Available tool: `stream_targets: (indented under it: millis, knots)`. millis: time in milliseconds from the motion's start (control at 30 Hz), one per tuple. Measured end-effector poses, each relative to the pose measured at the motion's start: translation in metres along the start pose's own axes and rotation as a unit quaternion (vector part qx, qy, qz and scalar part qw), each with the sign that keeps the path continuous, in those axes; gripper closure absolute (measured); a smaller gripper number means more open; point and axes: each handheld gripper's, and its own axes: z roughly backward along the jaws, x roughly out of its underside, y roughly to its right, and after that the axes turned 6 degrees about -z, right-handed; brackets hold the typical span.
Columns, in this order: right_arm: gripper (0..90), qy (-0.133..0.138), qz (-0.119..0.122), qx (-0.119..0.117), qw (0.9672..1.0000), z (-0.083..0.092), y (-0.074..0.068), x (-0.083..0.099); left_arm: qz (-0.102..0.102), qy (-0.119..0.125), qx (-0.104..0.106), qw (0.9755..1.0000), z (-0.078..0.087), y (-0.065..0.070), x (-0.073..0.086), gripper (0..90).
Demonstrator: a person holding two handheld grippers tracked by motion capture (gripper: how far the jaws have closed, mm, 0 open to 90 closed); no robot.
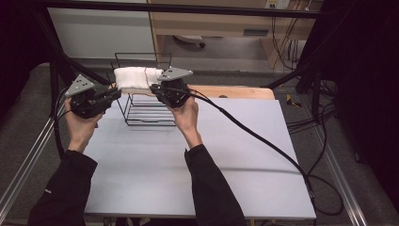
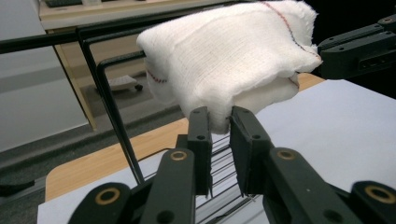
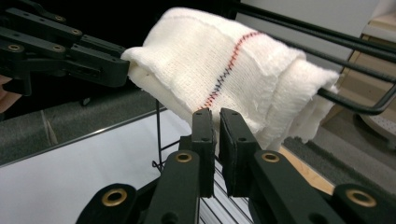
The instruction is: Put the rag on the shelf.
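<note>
While a white table (image 1: 197,160) is seen spread under the whole scene, a black wire rack (image 1: 141,101) is set at its far edge, near a strip of bare wood. A folded white cloth (image 1: 134,79) with a red and blue stitched line is held up beside the rack's upper wires by 2 grippers, 1 at each end. Its edge is pinched by the left gripper (image 2: 220,122), jaws clenched on the fabric. Its other edge is clamped by the right gripper (image 3: 215,122), likewise closed on it.
</note>
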Motion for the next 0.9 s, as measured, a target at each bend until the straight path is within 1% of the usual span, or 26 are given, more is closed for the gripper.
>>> stream_targets:
  millis: [67,100,233,333,400,567,700,767,800,900]
  knots:
    - [84.8,-0.007,-0.003,0.004,1.0,-0.003,0.002,0.001,0.002,-0.003,0.0,1.0,-0.003,0.0,0.0,79.4]
    - [84.7,-0.007,-0.003,0.007,0.9999,-0.005,0.003,0.002,0.001,-0.005,-0.004,1.0,-0.005,0.0,0.0,80.5]
    - [84.7,-0.006,-0.008,0.008,0.9999,-0.009,0.007,0.002,0.007,-0.015,-0.011,0.9998,-0.013,-0.001,0.001,82.3]
    - [84.6,-0.01,-0.013,0.009,0.9998,-0.012,0.009,0.004,0.009,-0.019,-0.012,0.9997,-0.018,-0.001,0.002,82.7]
    - [83.5,-0.009,-0.011,0.009,0.9999,-0.012,0.009,0.004,0.006,-0.018,-0.012,0.9997,-0.019,-0.001,0.003,82.3]
    - [79.9,0.0,-0.008,0.0,1.0,-0.004,0.007,0.004,0.011,-0.008,-0.006,0.9999,-0.015,0.001,0.004,76.8]
    - [72.6,0.006,-0.011,-0.006,0.9999,0.007,0.005,0.004,0.002,-0.003,-0.001,1.0,-0.007,0.005,0.003,68.8]
    - [68.0,0.01,-0.016,-0.007,0.9998,0.014,0.005,0.006,0.003,-0.003,-0.004,1.0,-0.003,0.007,0.003,64.3]
    - [64.5,0.01,-0.02,-0.01,0.9997,0.018,0.006,0.007,0.004,-0.005,-0.004,1.0,-0.001,0.008,0.004,62.4]
    - [51.5,-0.002,-0.032,-0.014,0.9994,0.025,0.008,0.012,0.005,-0.015,0.001,0.9999,0.001,0.01,0.008,54.3]
